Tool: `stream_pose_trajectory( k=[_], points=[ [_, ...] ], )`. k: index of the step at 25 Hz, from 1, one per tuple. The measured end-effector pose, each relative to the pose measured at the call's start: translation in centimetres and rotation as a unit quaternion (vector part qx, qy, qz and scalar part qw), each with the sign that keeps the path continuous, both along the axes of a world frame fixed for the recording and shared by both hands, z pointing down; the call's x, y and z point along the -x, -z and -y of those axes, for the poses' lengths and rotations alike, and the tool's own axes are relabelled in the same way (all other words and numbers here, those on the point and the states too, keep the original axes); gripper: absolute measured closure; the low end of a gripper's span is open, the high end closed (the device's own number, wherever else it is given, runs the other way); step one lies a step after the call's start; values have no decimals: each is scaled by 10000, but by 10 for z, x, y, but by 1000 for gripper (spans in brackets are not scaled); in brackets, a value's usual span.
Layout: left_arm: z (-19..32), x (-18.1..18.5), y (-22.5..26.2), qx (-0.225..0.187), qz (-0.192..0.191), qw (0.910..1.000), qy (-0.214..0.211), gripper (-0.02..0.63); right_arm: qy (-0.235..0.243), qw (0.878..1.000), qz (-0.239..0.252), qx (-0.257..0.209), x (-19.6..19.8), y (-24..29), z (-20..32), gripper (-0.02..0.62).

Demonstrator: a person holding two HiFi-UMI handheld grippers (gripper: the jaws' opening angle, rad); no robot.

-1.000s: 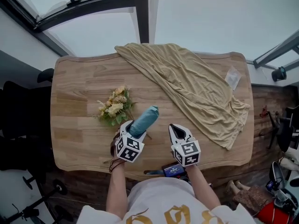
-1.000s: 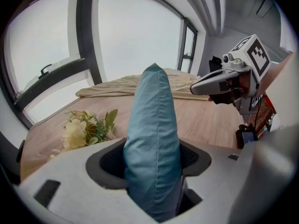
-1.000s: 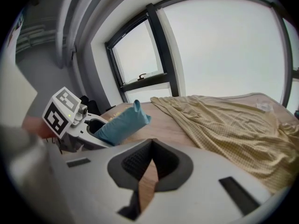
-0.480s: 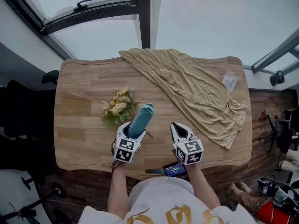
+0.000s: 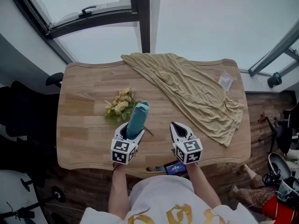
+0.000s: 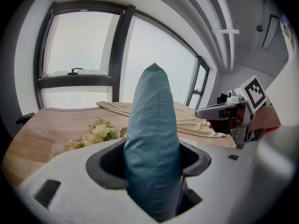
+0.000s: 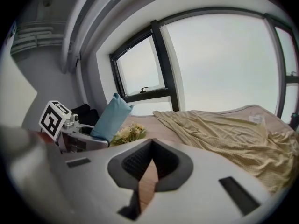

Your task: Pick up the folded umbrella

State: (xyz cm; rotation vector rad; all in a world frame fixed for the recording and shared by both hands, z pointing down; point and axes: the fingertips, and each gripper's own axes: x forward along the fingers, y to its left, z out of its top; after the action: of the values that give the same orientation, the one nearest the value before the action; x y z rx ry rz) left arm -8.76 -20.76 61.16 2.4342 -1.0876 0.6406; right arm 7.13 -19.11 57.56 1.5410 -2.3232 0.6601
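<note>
The folded umbrella [image 5: 137, 118] is a teal fabric bundle standing nearly upright, raised off the wooden table [image 5: 79, 92]. My left gripper [image 5: 128, 130] is shut on its lower part. In the left gripper view the umbrella [image 6: 152, 139] fills the space between the jaws of the left gripper [image 6: 152, 160] and rises above them. My right gripper [image 5: 179, 127] hovers over the table's near edge, to the right of the umbrella, with its jaws shut on nothing. The right gripper view shows the umbrella [image 7: 110, 116] at the left, in the left gripper [image 7: 84, 134].
A bunch of pale yellow flowers [image 5: 119, 105] lies just beyond the umbrella. A tan cloth [image 5: 191, 90] drapes across the table's far and right parts, with a small clear packet [image 5: 225, 82] near the right corner. A black chair [image 5: 23, 120] stands left of the table.
The umbrella has tipped from a rightward lean to nearly upright in the left gripper, which has drawn slightly nearer to me. The right gripper has hardly moved.
</note>
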Motion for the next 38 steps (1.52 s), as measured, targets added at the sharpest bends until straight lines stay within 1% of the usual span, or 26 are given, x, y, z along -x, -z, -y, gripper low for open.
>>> stream_pose_trajectory(
  k=[2, 4, 9, 12, 18, 23, 27, 28, 32, 38],
  points=[
    [-6, 0, 5, 8, -237, 9997, 106, 295, 0, 10000, -18, -71, 0, 6, -6, 584],
    [-12, 1, 11, -30, -376, 9991, 171, 295, 12, 9999, -14, -150, 2, 12, -12, 584],
    [-26, 0, 27, -228, -500, 9983, 172, 295, -6, 9995, 10, -321, 6, 26, -26, 584],
    [-36, 1, 41, -369, -658, 9969, 210, 295, -13, 9989, 33, -470, 10, 39, -35, 584],
    [-58, 4, 66, -557, -1134, 9913, 365, 295, 64, 9973, 30, -729, 20, 60, -59, 584],
    [-81, 8, 86, -802, -1321, 9873, 363, 295, 112, 9964, 27, -838, 27, 70, -80, 584],
    [-94, 12, 100, -913, -1605, 9817, 463, 295, 156, 9960, 16, -875, 33, 74, -93, 584],
    [-96, 13, 104, -967, -1634, 9805, 503, 295, 173, 9959, 15, -892, 35, 76, -95, 584],
    [-109, 17, 113, -1289, -1500, 9785, 586, 295, 295, 9952, -5, -937, 38, 77, -106, 584],
    [-136, 20, 121, -1335, -1604, 9744, 840, 296, 546, 9927, -28, -1077, 42, 86, -125, 584]
  ],
)
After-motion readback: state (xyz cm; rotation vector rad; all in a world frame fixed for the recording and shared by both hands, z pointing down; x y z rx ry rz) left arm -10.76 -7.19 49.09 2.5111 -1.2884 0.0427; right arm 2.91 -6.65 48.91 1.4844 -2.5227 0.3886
